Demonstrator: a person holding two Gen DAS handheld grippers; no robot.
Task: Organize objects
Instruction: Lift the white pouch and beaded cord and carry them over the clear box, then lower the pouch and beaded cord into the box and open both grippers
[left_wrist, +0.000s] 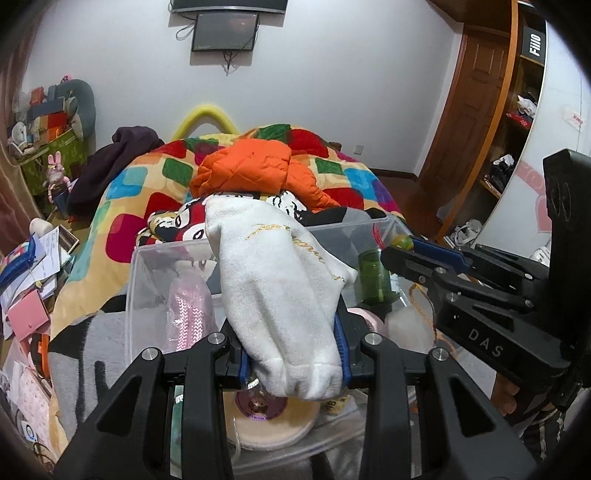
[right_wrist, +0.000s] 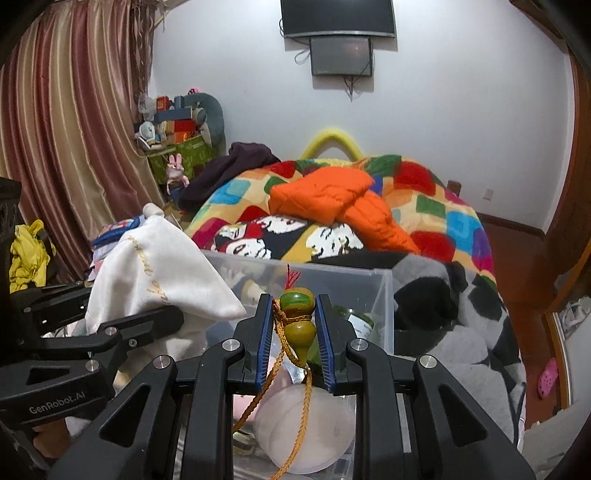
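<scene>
Left wrist – left tool (left_wrist: 291, 363) clamps white pouch (left_wrist: 280, 280) | right tool (right_wrist: 294, 345) clamps gourd charm (right_wrist: 297, 317) – over clear bin (right_wrist: 384, 291)

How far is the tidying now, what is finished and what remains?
Done: the clear plastic box already holds a green bottle and round pads. In hand: the left tool grips a white cloth pouch; the right tool grips a small gourd charm, both above the box. Left: letting both go inside.
</scene>
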